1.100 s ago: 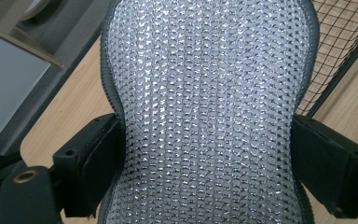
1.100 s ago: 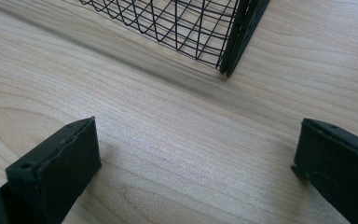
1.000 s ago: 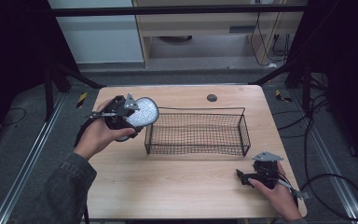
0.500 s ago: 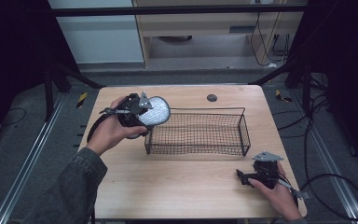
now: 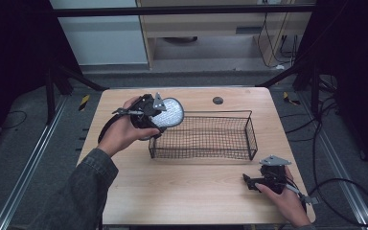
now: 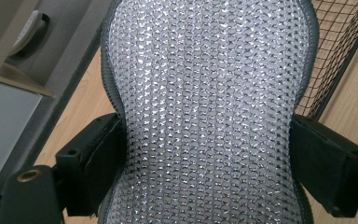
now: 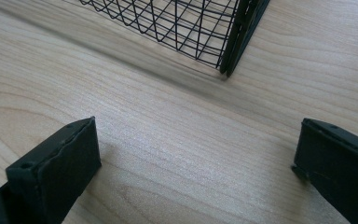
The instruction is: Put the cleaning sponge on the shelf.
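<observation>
My left tongs (image 5: 159, 111) have just been closing, pinching the light, squashy mesh pad (image 6: 209, 112) at its narrow waist, while my right tongs (image 7: 196, 163) gape wide on the counter (image 5: 191, 191).

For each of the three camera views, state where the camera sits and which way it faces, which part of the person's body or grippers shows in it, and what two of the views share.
High view: above the person's side, facing forward and down on the table; both forearms, left gripper, right gripper.
Left gripper view: rides the left gripper, faces along its jaws clamped on the silvery mesh pad.
Right gripper view: rides the right gripper, low over the tabletop, open jaws.
Shared: all three show the black wire basket.
</observation>
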### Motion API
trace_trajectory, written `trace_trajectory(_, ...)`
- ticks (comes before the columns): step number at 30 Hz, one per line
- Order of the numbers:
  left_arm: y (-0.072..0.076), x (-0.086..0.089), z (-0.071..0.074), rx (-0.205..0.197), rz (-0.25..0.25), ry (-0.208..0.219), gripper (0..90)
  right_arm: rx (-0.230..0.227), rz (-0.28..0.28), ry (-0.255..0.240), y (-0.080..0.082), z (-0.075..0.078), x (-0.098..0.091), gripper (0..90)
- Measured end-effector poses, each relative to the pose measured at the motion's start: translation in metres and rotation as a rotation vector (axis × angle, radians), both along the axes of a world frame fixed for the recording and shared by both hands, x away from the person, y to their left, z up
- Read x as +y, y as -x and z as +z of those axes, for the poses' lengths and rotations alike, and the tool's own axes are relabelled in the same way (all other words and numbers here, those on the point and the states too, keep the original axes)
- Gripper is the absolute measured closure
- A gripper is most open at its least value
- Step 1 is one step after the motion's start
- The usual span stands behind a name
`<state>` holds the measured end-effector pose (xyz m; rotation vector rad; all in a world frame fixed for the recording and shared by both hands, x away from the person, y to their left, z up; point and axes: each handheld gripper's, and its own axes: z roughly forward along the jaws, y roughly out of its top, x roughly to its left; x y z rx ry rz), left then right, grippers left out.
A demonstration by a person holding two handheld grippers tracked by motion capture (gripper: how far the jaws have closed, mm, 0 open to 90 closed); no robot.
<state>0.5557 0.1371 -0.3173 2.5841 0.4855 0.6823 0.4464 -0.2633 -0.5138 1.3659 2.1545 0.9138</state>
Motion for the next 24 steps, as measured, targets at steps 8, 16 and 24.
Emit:
trace_trajectory(8, 0.000, -0.009, 0.001, -0.009, -0.019, -0.007, 13.8, 0.000, 0.000, 0.000, 0.000, 0.000, 0.000, 0.4)
trace_trajectory(16, 0.000, -0.018, 0.002, -0.009, -0.040, -0.013, 13.9, -0.001, 0.003, 0.004, 0.000, 0.000, 0.000, 0.4)
trace_trajectory(24, -0.001, -0.030, -0.001, -0.015, -0.059, -0.017, 13.9, 0.000, 0.000, 0.000, 0.000, 0.000, 0.000, 0.4)
